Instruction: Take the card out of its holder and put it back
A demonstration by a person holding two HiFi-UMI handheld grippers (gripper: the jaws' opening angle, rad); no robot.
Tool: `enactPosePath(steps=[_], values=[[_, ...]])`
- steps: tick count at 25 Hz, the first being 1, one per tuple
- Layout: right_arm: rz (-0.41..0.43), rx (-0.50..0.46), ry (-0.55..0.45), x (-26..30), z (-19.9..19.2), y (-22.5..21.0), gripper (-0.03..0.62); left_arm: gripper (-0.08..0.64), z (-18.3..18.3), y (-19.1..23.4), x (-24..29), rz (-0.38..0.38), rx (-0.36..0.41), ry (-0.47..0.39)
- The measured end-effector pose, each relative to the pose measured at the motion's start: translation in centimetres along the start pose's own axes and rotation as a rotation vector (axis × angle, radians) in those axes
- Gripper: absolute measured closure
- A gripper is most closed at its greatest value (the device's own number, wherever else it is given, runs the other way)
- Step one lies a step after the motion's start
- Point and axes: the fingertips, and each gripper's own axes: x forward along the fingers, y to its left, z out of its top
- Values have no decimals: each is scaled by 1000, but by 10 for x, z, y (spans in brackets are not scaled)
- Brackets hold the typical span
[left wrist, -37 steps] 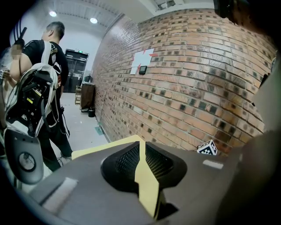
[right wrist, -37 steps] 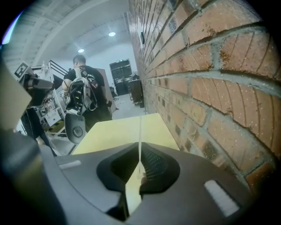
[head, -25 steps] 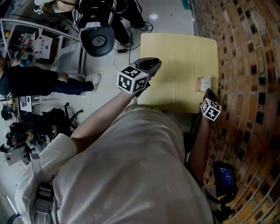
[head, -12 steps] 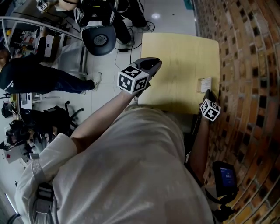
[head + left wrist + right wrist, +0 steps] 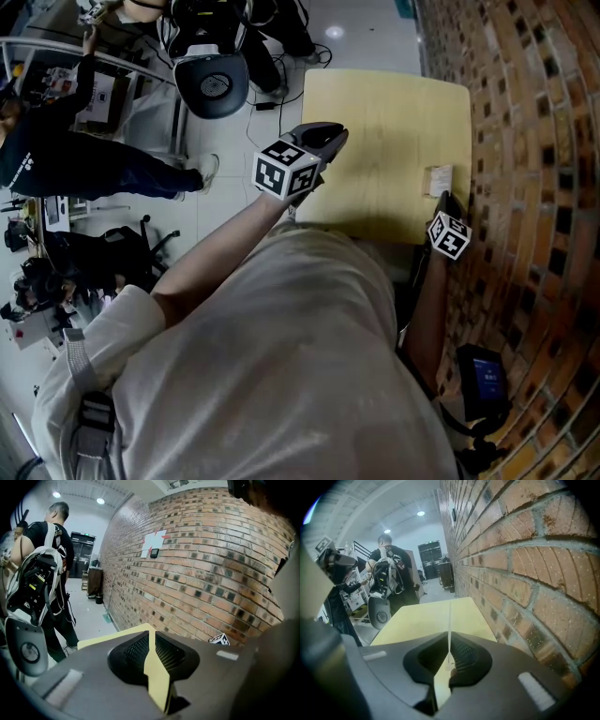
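Yellow wooden worktop (image 5: 375,141) beside a brick wall (image 5: 525,141). A small pale card holder (image 5: 438,178) lies at the worktop's 3 o'clock edge; it is too small to show the card. The right gripper (image 5: 446,197) hovers just beside it at 6 o'clock, fingers pressed together, empty. The left gripper (image 5: 336,136) hangs at the 9 o'clock edge, fingers a sliver apart, empty. Removal seems not yet begun; next the right fingers likely must open, then pinch the card's edge.
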Motion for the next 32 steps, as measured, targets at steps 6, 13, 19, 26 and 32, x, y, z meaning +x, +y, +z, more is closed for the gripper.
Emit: enactPosePath(steps=[6,13,19,26,32], values=[[-1,-2,2,2,-1,-1,578,500,-1,1,2,1,-3,2],[-1,-11,19,5,-2,-2,578,500,-1,0,5,-2,-7,8],[-2,-6,34,11,-7,0,578,500,-1,1,6,-3,-7,7],[-4,-8,47,16,-10,-4,578,500,-2,3,5,3,-9,8],[-1,-7,57,19,-12,-5,578,500,-2,4,3,9,-10,6]])
